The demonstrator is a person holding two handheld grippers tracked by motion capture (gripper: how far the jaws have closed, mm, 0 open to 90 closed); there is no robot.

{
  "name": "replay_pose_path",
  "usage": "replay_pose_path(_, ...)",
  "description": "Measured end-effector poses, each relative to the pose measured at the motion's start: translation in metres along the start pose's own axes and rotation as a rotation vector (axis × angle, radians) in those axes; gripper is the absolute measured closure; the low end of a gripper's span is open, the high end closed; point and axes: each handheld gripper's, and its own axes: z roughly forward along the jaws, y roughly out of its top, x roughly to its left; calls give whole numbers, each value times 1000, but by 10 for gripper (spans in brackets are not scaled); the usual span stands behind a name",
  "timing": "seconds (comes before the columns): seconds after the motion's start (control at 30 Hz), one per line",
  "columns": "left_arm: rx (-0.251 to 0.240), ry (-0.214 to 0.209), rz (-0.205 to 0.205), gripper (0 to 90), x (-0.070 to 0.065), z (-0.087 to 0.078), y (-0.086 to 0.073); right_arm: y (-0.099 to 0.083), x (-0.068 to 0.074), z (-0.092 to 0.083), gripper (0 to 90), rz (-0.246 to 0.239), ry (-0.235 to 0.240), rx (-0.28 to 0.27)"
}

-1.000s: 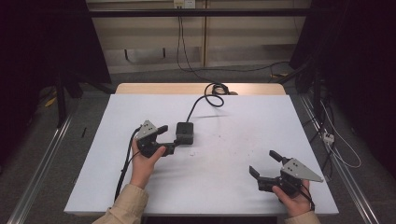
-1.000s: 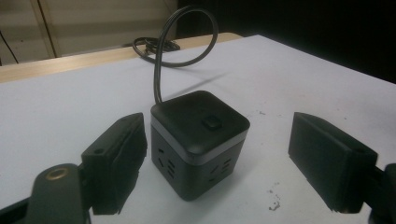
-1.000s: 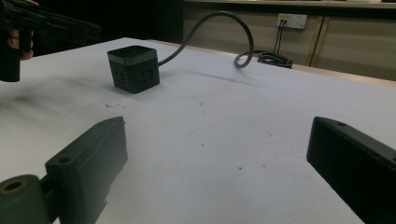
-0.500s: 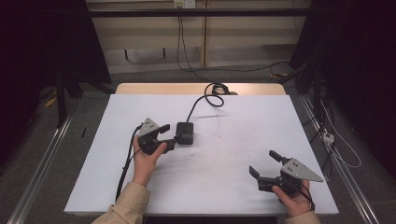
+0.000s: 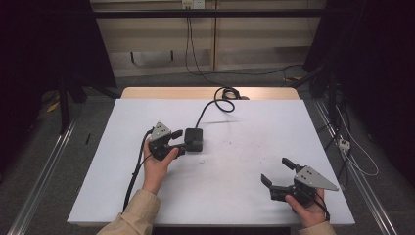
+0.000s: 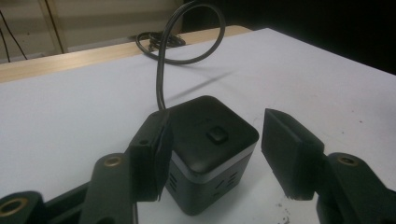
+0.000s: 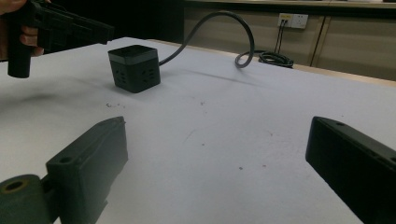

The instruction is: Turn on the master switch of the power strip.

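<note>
Lighting falls from overhead onto the white worktop (image 5: 235, 196), which is evenly bright with no glare; the room around the worktop is dark. The cable (image 6: 161, 79) casts a soft shadow on the worktop just beside itself. In the left gripper view the black cube (image 6: 210, 154) is sharp, while the worktop's far edge is softer. In the right gripper view the near jaws are dim and slightly blurred.
</note>
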Motion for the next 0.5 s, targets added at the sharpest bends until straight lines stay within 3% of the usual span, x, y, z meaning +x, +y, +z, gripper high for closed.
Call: replay_pose_path(0.5, -2, 1, -9, 505, 1, 5, 4, 0, 0, 0, 51, 1, 0, -1)
